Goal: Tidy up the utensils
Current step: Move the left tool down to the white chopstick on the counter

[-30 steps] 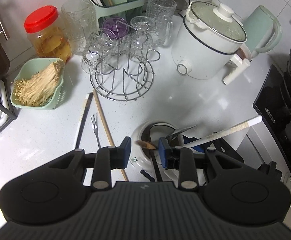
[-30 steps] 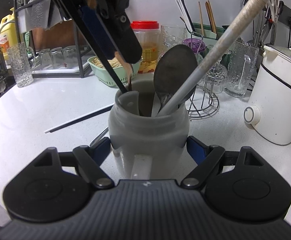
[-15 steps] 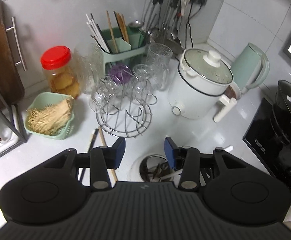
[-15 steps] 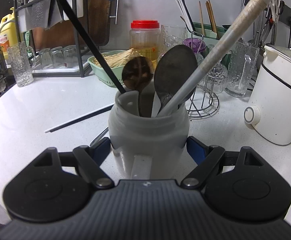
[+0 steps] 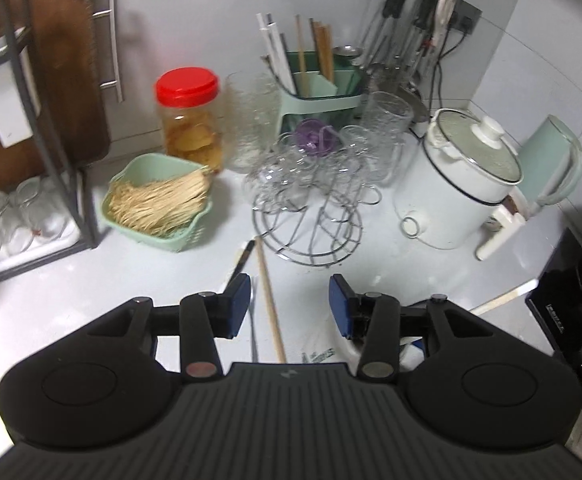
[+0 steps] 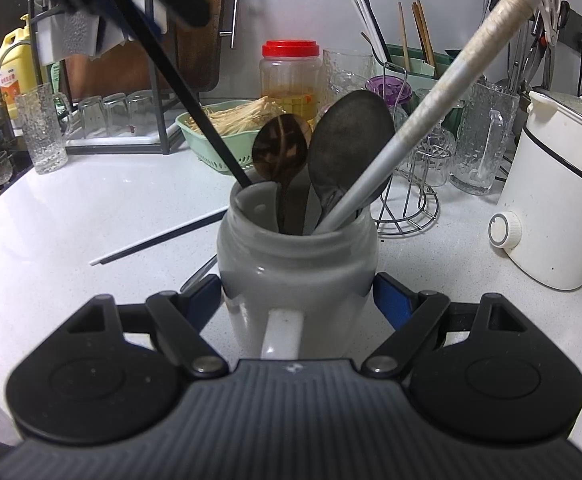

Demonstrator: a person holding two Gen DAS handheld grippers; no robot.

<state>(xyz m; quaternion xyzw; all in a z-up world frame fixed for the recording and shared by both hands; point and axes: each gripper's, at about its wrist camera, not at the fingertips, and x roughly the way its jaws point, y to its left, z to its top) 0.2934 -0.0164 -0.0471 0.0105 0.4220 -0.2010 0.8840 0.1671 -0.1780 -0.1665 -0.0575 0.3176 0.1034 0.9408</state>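
My right gripper [image 6: 297, 300] is shut on a grey jar [image 6: 297, 276] that stands on the white counter. In the jar stand a wooden spoon [image 6: 281, 152], a dark spoon [image 6: 351, 136], a long white handle [image 6: 471, 52] and a black chopstick [image 6: 179, 92]. My left gripper [image 5: 289, 300] hovers open above the counter with nothing between its pads. Under it lie a wooden chopstick [image 5: 267, 292], a fork [image 5: 253, 320] and a black chopstick [image 5: 243, 258]. The jar is mostly hidden behind the left gripper's right finger.
A wire glass rack [image 5: 311, 200], a white cooker [image 5: 463, 184] and a green drainer [image 5: 319, 84] with chopsticks fill the back. A green basket [image 5: 159, 204] and a red-lidded jar [image 5: 189, 120] stand at the left, by a metal shelf [image 5: 51, 160]. A black hob [image 5: 563, 300] edges the right.
The left gripper let go of the wooden spoon, which now stands in the jar. It then lifted, swung left away from the jar, and its jaws widened. The right gripper kept still.
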